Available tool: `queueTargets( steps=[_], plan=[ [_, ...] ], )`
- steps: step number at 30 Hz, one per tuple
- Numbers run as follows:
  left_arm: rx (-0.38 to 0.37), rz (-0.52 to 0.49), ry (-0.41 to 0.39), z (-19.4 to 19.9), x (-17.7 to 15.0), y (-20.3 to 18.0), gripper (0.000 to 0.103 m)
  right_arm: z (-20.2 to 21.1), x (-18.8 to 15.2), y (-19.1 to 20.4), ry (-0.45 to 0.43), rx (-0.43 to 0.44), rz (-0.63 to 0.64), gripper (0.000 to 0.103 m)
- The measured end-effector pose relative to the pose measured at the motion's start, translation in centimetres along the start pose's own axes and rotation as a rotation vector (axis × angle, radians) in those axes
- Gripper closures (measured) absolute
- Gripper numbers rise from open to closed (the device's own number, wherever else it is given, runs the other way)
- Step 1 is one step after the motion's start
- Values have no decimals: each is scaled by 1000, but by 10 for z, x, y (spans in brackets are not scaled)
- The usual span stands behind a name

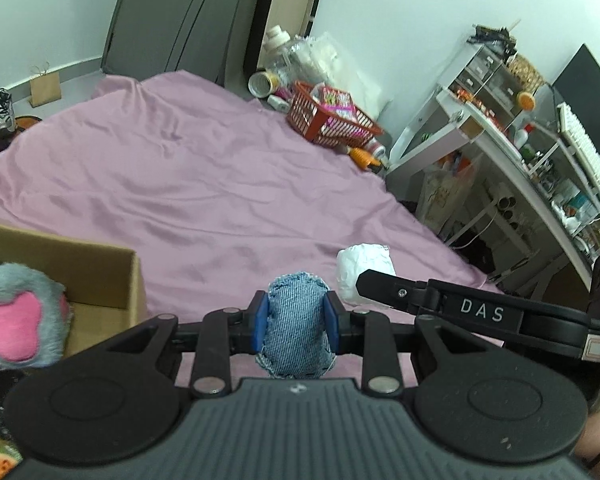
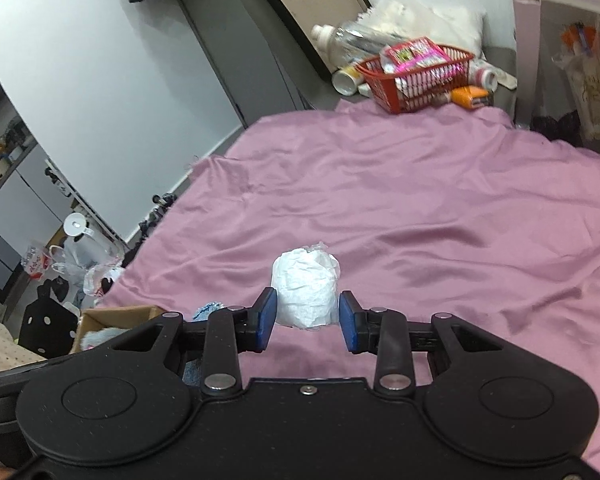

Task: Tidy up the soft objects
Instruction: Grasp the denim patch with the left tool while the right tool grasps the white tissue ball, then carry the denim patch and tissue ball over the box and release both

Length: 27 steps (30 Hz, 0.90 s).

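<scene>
A small denim pouch (image 1: 296, 326) is pinched between the blue pads of my left gripper (image 1: 296, 318), held above the pink bedsheet (image 1: 204, 184). To its left stands an open cardboard box (image 1: 96, 276) with a grey and pink plush paw (image 1: 16, 316) inside. A crumpled white paper wad (image 2: 306, 290) lies on the sheet (image 2: 440, 208); the same wad (image 1: 364, 268) shows in the left wrist view. My right gripper (image 2: 308, 322) is open, its pads on either side of the wad without touching it.
A red basket (image 1: 332, 118) with pink packets, bottles and a tin sit at the bed's far corner. A white desk (image 1: 496, 144) with shelves stands right of the bed. Bags and a black stand (image 2: 52, 320) crowd the floor on the left. The right gripper's arm (image 1: 480, 312) reaches in from the right.
</scene>
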<state>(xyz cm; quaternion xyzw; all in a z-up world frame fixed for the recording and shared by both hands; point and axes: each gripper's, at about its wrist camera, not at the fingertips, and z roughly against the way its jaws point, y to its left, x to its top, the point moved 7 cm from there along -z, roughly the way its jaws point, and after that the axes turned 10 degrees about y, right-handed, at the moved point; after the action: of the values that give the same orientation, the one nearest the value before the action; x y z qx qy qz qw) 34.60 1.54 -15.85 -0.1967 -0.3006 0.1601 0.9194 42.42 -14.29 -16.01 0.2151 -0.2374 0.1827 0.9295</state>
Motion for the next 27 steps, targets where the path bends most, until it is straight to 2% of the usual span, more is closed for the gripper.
queueTargets(
  steps=[5, 8, 20, 27],
  plan=[
    [-10, -3, -25, 27, -3, 3, 75, 11, -3, 23, -23, 22, 28, 69],
    [8, 1, -40, 42, -8, 11, 75, 15, -5, 39, -32, 40, 44, 70],
    [76, 64, -79, 87, -20, 67, 75, 15, -18, 97, -33, 83, 105, 69],
    [96, 104, -79, 100, -28, 99, 75, 6, -29, 128, -16, 104, 135, 69]
  ],
)
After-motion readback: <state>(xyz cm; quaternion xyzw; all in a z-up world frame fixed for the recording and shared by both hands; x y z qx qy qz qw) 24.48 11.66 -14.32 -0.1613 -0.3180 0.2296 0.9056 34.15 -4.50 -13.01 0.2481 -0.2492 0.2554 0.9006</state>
